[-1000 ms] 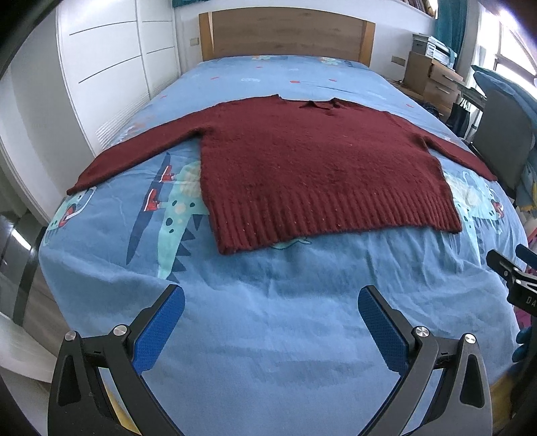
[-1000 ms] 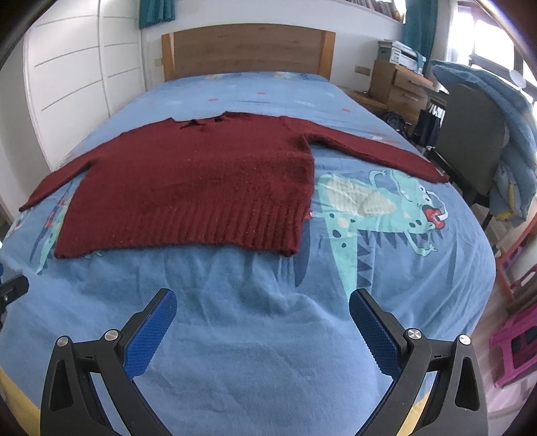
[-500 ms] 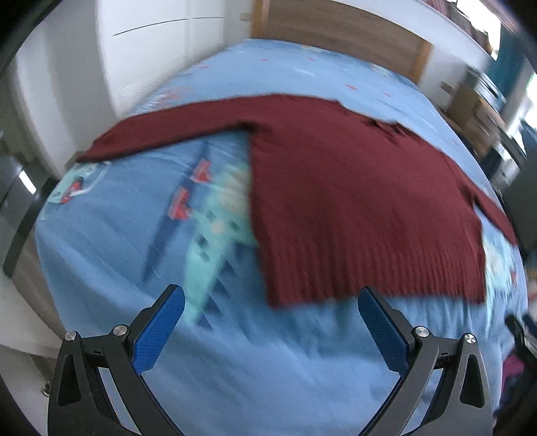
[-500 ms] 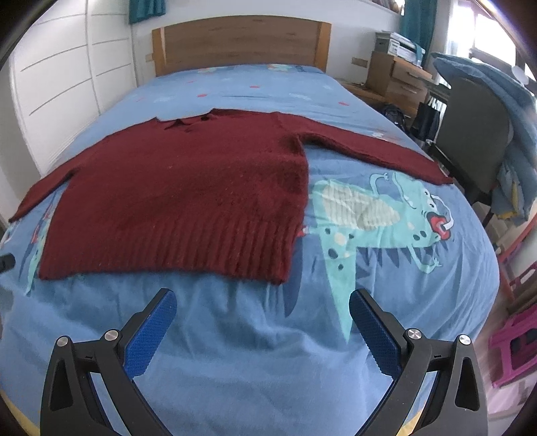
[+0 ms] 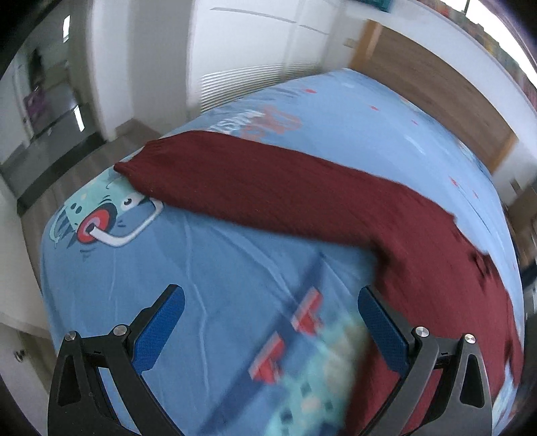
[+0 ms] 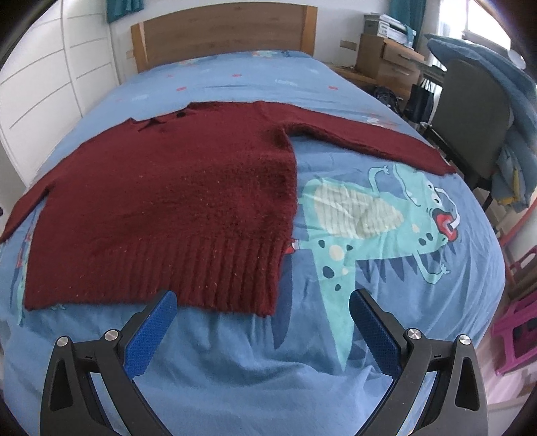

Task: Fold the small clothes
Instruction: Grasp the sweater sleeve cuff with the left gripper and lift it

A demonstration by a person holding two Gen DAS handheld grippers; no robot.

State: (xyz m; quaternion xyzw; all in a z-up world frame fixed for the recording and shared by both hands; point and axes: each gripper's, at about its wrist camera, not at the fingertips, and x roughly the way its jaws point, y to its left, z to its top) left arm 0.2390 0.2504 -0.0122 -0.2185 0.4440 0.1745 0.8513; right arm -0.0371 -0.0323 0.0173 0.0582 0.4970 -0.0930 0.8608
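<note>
A dark red knitted sweater (image 6: 174, 201) lies flat on the blue bed, front down, both sleeves spread out. My right gripper (image 6: 261, 322) is open and empty, just short of the ribbed hem's right corner (image 6: 265, 302). In the left wrist view the sweater's left sleeve (image 5: 268, 187) runs across the bed, its cuff (image 5: 134, 164) near the bed's left edge. My left gripper (image 5: 272, 318) is open and empty above the bedsheet, short of the sleeve, its right finger next to the sweater body (image 5: 470, 302).
The bed (image 6: 335, 369) has a blue dinosaur-print sheet and a wooden headboard (image 6: 221, 30). White wardrobes (image 6: 50, 84) stand on the left. A chair draped with blue fabric (image 6: 476, 110), a wooden dresser (image 6: 386, 57) and a pink stool (image 6: 517, 332) stand on the right.
My left gripper has swung left and closer, from facing the hem to facing the left sleeve and cuff. My right gripper has moved forward to the hem's right corner. Both stay open.
</note>
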